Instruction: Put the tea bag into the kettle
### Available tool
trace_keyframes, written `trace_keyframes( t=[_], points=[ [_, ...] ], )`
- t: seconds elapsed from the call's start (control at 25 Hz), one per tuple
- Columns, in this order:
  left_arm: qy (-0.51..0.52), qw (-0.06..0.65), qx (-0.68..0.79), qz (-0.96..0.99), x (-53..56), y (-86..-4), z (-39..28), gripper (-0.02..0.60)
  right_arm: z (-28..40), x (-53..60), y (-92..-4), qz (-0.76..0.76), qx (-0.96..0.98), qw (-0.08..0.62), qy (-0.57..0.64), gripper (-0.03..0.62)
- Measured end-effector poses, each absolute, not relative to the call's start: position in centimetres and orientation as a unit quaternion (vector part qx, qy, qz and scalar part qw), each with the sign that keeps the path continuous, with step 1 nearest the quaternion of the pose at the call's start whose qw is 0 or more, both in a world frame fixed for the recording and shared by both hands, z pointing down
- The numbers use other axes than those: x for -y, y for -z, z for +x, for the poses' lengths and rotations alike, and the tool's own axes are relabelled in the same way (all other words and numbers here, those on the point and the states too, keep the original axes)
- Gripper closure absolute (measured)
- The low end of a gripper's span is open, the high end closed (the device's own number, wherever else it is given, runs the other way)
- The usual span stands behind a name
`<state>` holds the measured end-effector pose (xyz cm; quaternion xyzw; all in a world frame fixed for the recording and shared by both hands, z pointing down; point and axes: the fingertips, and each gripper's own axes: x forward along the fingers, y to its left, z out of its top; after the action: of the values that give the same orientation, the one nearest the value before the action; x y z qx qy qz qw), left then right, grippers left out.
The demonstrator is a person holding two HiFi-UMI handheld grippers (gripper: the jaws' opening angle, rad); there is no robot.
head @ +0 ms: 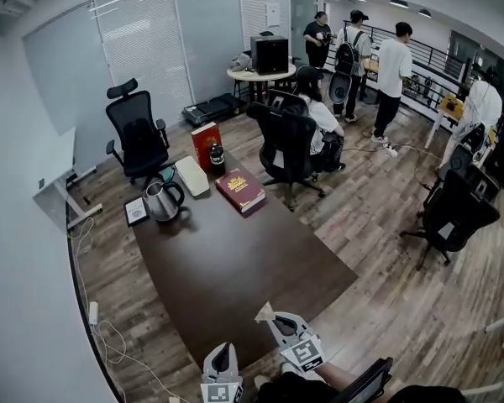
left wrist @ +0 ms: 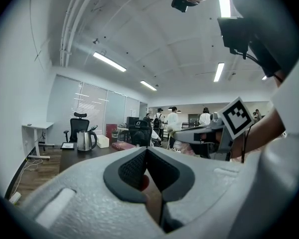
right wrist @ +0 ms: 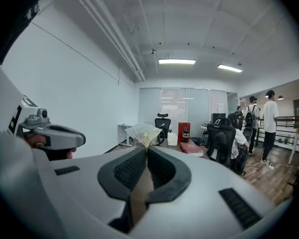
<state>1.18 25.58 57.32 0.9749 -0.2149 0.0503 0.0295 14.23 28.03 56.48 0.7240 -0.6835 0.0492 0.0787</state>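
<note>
Evidently light and soft, the tea bag [right wrist: 143,132] is pinched by its edge in the right gripper [right wrist: 146,148]; the left gripper [left wrist: 146,151] is clenched empty.

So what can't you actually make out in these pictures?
- Kettle lid, head view: too small to tell whether it is open or shut.
- Kettle, right gripper view: apparently behind the tea bag held in the right gripper.
- Book title, head view: too small.
- Left gripper, head view: cut off by the bottom edge.
</note>
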Motion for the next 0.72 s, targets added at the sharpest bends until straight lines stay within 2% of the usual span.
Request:
trace_keyframes(
  t=[0.4,0.72],
  points=[
    [-0.060,0.042,0.232,0.970,-26.8,-56.1,4.7,0.584,16.9,-30.6,-56.0,0.728,0.683,0.038,-0.043,0.576],
    [-0.070,0.047,0.224,0.971,-28.1,-56.2,6.4,0.584,19.3,-32.4,-56.6,0.734,0.677,0.032,-0.051,0.577]
  ],
)
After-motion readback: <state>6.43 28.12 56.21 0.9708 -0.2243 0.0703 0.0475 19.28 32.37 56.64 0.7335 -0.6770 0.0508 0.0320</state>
